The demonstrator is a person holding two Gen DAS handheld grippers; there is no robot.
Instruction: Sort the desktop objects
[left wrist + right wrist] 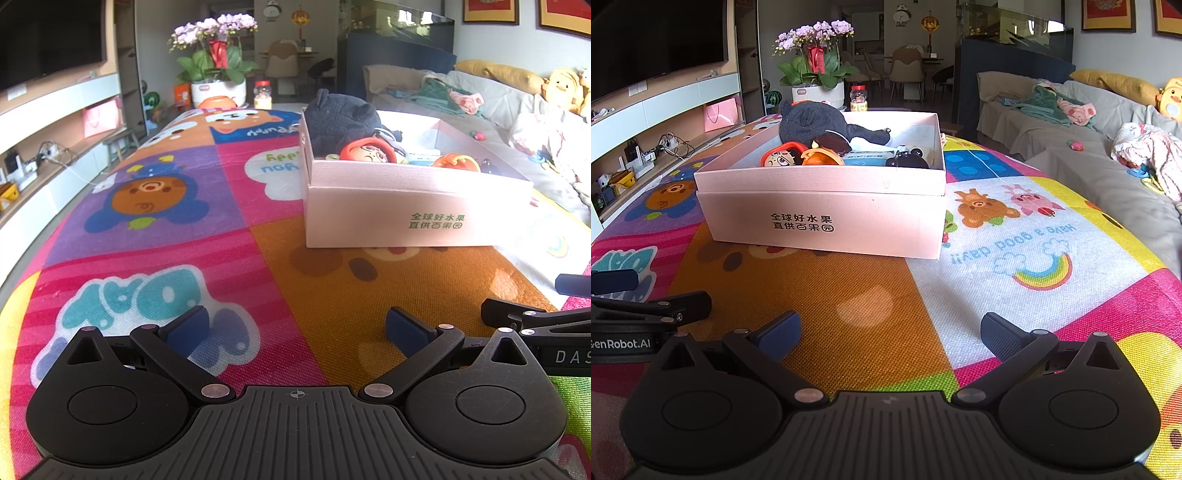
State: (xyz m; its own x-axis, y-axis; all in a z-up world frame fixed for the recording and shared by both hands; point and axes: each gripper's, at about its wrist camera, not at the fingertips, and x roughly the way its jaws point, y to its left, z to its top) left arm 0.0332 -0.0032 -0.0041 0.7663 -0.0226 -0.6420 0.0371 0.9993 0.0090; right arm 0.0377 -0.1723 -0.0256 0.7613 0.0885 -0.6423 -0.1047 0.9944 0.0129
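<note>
A pale pink cardboard box with printed Chinese characters stands on the colourful cartoon mat. Inside lie a dark plush toy, a red-hooded doll head, an orange toy and small black items. My left gripper is open and empty, low over the mat in front of the box. My right gripper is open and empty, also in front of the box. Each gripper shows at the edge of the other's view.
A potted orchid and a jar stand beyond the mat's far end. A TV wall with shelves is on the left. A grey sofa with clothes and toys is on the right.
</note>
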